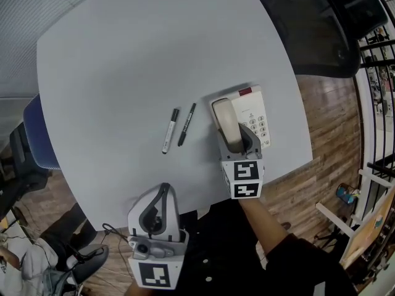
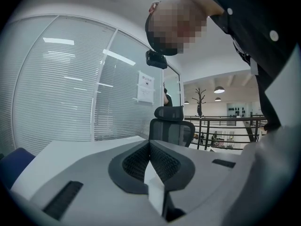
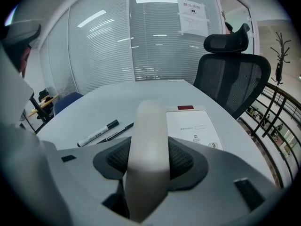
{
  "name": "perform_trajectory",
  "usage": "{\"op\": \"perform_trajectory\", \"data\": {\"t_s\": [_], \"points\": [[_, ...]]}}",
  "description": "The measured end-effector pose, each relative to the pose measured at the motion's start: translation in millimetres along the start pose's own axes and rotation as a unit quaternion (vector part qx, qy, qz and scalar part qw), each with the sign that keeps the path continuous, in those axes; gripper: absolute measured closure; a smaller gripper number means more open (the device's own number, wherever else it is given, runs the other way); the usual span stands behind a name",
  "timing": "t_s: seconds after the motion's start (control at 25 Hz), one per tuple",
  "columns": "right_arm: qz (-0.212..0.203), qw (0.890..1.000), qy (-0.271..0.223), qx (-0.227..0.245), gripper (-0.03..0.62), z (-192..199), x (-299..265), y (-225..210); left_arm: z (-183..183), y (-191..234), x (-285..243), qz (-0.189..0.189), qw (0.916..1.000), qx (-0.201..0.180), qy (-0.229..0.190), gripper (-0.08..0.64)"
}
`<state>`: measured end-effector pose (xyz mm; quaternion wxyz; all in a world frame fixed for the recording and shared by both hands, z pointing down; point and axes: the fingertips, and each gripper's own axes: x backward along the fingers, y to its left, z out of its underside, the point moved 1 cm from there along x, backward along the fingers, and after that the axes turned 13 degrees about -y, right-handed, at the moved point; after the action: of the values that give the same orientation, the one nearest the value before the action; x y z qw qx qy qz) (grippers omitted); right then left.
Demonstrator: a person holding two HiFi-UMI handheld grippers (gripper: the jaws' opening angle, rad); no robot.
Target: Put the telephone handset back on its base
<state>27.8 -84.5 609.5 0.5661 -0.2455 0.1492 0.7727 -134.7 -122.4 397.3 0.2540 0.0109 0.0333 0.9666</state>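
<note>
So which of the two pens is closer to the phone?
The thin all-black pen, on the side of the pair toward the phone. The other, a white marker with a black cap, lies just beyond it.

Bright office: pale grey table (image 1: 123, 60) on wood flooring (image 1: 321, 103).
Ahead of the jaws, a black mesh chair (image 3: 235, 74); blind-covered glass wall (image 3: 155, 41) behind; blue chair (image 3: 68, 100) far left.

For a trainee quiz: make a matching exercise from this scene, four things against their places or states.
1 cream plastic telephone handset
2 white keypad telephone base
3 white marker with black cap
4 left gripper

A shut, empty
B held in the right gripper
C lies left of the slim black pen
D on the grey table's right part

Pairs: 1-B, 2-D, 3-C, 4-A
</note>
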Motion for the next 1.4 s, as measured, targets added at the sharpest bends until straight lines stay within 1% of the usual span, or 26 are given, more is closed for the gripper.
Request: {"op": "perform_trajectory", "data": {"t_s": [0.16,0.44,0.6,0.72,0.92,1.08,1.24,1.4], "points": [[-0.002,1.000,-0.008,0.003,0.364,-0.4,-2.1,1.5,3.0,-4.0,-0.1,0.001,1.0000,0.000,0.004,0.546],[0.009,1.000,-0.019,0.013,0.364,-2.1,-1.5,3.0,2.7,-10.0,-0.1,0.003,1.0000,0.000,0.005,0.546],[0.012,0.999,-0.035,0.033,0.356,-3.9,-0.5,2.9,4.4,-13.2,0.2,0.005,1.0000,0.000,0.006,0.546],[-0.001,0.998,-0.047,0.049,0.327,-6.2,1.2,6.2,7.0,-15.5,-0.3,0.007,0.9999,0.001,0.009,0.546],[-0.015,0.997,-0.052,0.047,0.319,-7.6,4.6,8.3,6.8,-20.3,-5.2,0.013,0.9999,0.003,0.005,0.546],[-0.023,0.996,-0.070,0.044,0.321,-20.0,13.9,7.2,4.1,-23.4,-7.1,0.017,0.9998,0.002,0.001,0.546],[-0.036,0.994,-0.097,0.044,0.322,-41.0,27.2,5.1,0.7,-26.7,-9.8,0.022,0.9997,0.000,-0.005,0.546],[-0.053,0.989,-0.126,0.057,0.369,-62.4,43.2,4.4,-7.8,-31.9,-14.2,0.027,0.9995,-0.002,-0.017,0.546]]}}
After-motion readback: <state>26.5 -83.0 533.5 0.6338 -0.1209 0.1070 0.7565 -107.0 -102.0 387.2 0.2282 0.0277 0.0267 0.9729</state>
